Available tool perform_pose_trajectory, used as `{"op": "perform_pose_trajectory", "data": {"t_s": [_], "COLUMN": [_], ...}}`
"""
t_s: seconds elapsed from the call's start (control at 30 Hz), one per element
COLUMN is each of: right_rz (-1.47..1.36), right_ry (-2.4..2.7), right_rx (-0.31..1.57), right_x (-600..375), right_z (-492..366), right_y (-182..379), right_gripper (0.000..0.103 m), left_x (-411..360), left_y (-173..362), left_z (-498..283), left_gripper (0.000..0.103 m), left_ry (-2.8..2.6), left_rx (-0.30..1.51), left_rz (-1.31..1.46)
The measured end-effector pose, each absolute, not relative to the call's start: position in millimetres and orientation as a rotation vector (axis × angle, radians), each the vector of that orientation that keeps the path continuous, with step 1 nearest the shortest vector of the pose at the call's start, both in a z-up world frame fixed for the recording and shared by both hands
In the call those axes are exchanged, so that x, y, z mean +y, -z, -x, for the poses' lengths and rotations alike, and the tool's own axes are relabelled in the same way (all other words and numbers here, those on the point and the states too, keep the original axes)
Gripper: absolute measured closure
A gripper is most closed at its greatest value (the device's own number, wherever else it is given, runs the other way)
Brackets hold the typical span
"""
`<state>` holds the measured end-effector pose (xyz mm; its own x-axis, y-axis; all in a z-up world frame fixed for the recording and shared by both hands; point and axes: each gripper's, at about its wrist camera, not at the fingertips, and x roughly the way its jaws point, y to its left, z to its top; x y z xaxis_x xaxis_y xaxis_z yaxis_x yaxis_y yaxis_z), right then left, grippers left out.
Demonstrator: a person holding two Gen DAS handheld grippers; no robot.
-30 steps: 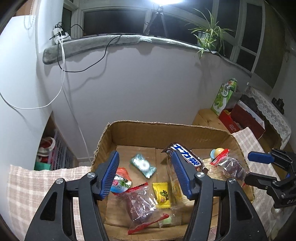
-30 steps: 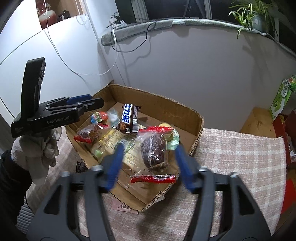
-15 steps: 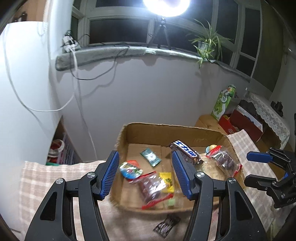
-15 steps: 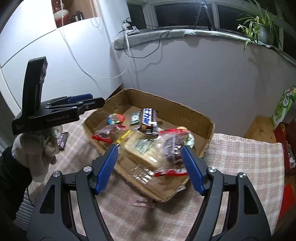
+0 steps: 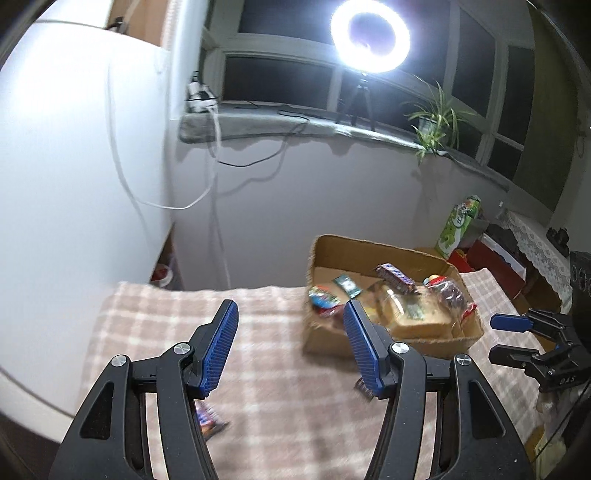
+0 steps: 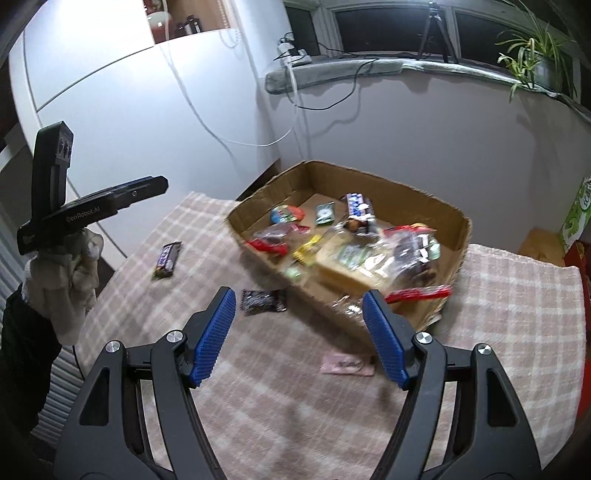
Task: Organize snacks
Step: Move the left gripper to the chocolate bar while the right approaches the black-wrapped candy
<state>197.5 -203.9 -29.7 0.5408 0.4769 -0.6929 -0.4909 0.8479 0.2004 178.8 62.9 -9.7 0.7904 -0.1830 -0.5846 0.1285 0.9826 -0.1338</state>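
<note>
Checked cloth (image 6: 517, 302) carries cardboard box (image 6: 417, 199) of snacks at its far edge. Two dark wrappers (image 6: 264, 301) on cloth. Left gripper (image 5: 290, 349) and right gripper (image 6: 299, 336) spread, empty.

Both grippers withdrawn from over cardboard box (image 6: 424, 199) to checked cloth (image 6: 280, 369); box now farther right; loose wrappers, apparently two, newly visible.

Glaring ring light (image 5: 370, 35) above; dim, motion-blurred, fisheye-warped room.
</note>
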Motion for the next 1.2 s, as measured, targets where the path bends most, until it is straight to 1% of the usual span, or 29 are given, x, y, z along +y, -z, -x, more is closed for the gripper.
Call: {"op": "perform_pose_trajectory", "data": {"t_s": [0.27,0.67,0.9,0.97,1.0,1.2], "right_rz": [0.033,0.044,0.055,0.053,0.051,0.054], "right_ry": [-0.621,-0.656,-0.639,-0.63,-0.625,-0.603], "right_rx": [0.838,0.898,0.95,0.965,0.972,0.998], "right_x": [-182,-155,-138,-134,-132,-119], "right_z": [-182,-172,-187,-194,-198,-218], "right_y": [39,67,90,97,99,115], "right_gripper": [0.029,0.029,0.029,0.03,0.032,0.034], "left_x": [100,128,132,133,134,137], "left_y": [17,56,78,81,83,97], "left_z": [-140,-106,-111,-115,-119,-142], "left_gripper": [0.044,0.044,0.044,0.044,0.044,0.044], "left_ry": [0.102,0.062,0.083,0.091,0.098,0.115], "left_rx": [0.636,0.706,0.768,0.776,0.783,0.823], "left_rz": [0.144,0.207,0.221,0.229,0.237,0.254]}}
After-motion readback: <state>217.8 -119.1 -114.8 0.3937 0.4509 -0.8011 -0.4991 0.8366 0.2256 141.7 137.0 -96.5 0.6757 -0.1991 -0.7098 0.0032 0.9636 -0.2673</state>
